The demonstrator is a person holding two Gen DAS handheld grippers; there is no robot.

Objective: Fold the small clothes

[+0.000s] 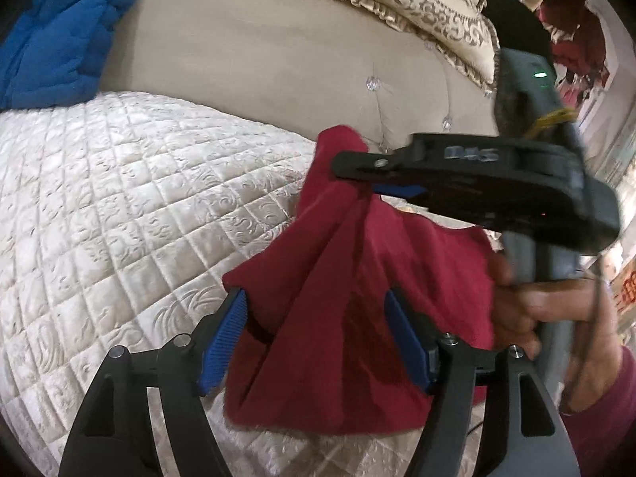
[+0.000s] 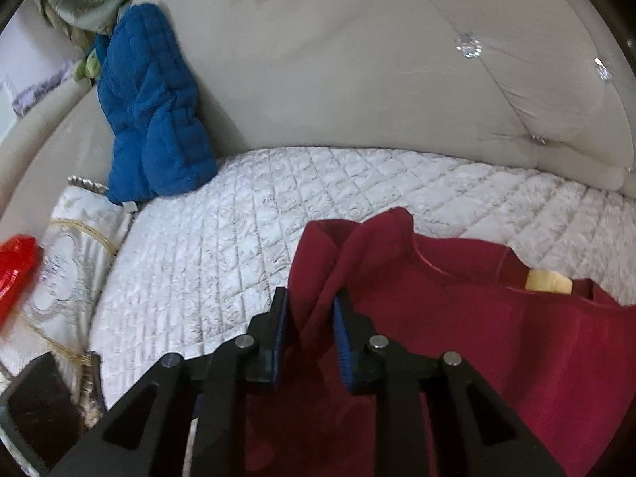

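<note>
Blue quilted garment (image 2: 153, 107) slumped against beige tufted sofa back (image 2: 338, 79), on white quilted cover (image 2: 246, 230). Ornate ruffled cushion (image 1: 417, 4) atop sofa back; embroidered cushion (image 2: 71, 262) beside cover's end.

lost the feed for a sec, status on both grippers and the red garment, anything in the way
Right gripper shut on a raised fold of the red garment. Left gripper open, cloth between its fingers, not pinched. Quilted cover around it bare; blue padded bundle well off.

close wrist views over shared garment (image 1: 357, 298)
</note>
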